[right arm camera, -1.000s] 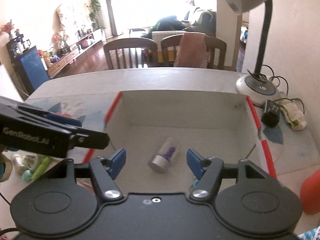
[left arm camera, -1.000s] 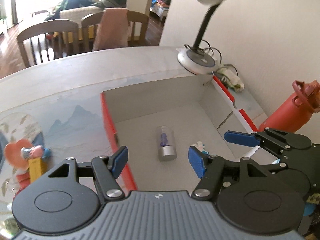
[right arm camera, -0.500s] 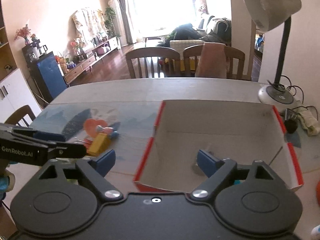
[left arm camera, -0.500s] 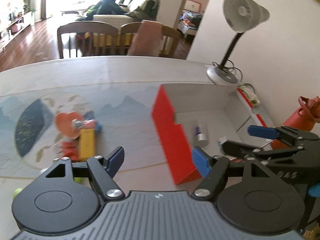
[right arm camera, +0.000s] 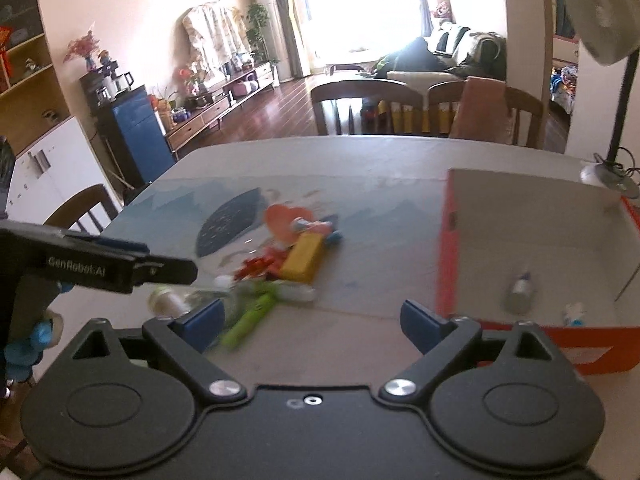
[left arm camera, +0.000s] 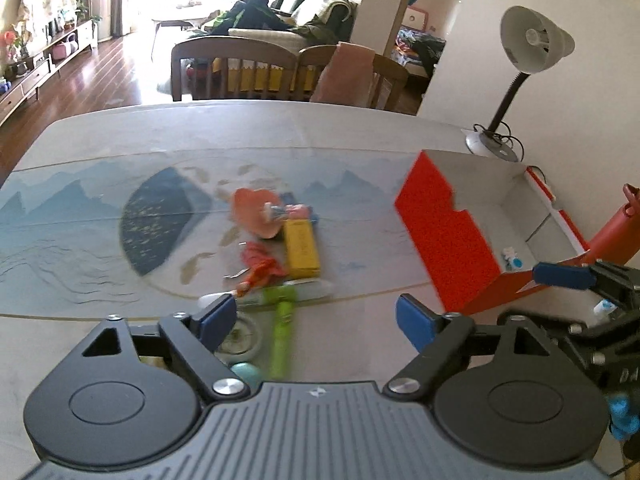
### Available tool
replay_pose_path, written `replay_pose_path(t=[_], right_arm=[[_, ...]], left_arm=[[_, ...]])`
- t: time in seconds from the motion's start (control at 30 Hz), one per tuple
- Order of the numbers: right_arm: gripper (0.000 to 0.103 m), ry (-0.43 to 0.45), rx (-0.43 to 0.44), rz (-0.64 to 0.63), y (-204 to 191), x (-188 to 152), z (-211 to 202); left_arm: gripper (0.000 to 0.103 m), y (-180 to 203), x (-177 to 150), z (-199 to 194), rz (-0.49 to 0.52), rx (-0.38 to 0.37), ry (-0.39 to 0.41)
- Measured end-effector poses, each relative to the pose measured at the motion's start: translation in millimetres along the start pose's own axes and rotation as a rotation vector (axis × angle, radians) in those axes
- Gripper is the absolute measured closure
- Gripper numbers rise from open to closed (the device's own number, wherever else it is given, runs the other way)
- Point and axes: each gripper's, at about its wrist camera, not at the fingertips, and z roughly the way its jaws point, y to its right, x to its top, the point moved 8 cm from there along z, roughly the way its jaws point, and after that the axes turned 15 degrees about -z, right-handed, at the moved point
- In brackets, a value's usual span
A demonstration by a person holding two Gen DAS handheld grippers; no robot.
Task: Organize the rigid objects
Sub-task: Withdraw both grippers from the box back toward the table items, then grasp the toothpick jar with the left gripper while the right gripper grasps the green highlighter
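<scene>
Both empty, jaws opening wide, the left gripper (left arm camera: 310,314) and right gripper (right arm camera: 310,318) have swung from the red box (right arm camera: 448,256), where a silver-capped bottle (right arm camera: 519,291) now lies, back toward the toy pile (left arm camera: 280,240) waiting on the counter (left arm camera: 120,340).

One red box (right arm camera: 448,264), two items inside it, one yellow block (left arm camera: 301,247), one green tube (left arm camera: 282,334), two chairs.
</scene>
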Motion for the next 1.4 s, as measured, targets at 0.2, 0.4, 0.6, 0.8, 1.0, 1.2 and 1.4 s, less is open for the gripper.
replay_pose_path(t=[0.2,0.4,0.6,0.8,1.0,1.2,1.4], right_arm=[[0.008,-0.014,0.016,-0.011,-41,-5,16],[0.008,-0.032,0.041,-0.051,-74,-10,39],[0.008,-0.095,-0.008,-0.038,-81,-15,68],[0.009,-0.15,-0.048,0.02,-69,-17,94],[0.011,-0.193,-0.064,0.048,-66,-16,118],[0.014,-0.235,-0.086,0.058,-68,-12,140],[0.023,-0.285,-0.145,0.074,-65,-13,161]], left_arm=[[0.001,-37,-2,-8,0.01,-0.007,0.041],[0.001,-69,-1,-4,-0.003,0.0,0.052],[0.001,-99,-11,12,-0.024,0.001,0.035],[0.001,-118,-23,27,-0.003,0.002,0.034],[0.001,-128,-35,44,0.035,0.01,0.017],[0.001,-129,-43,56,0.064,0.006,0.014],[0.001,-129,-43,63,0.061,-0.001,0.021]])
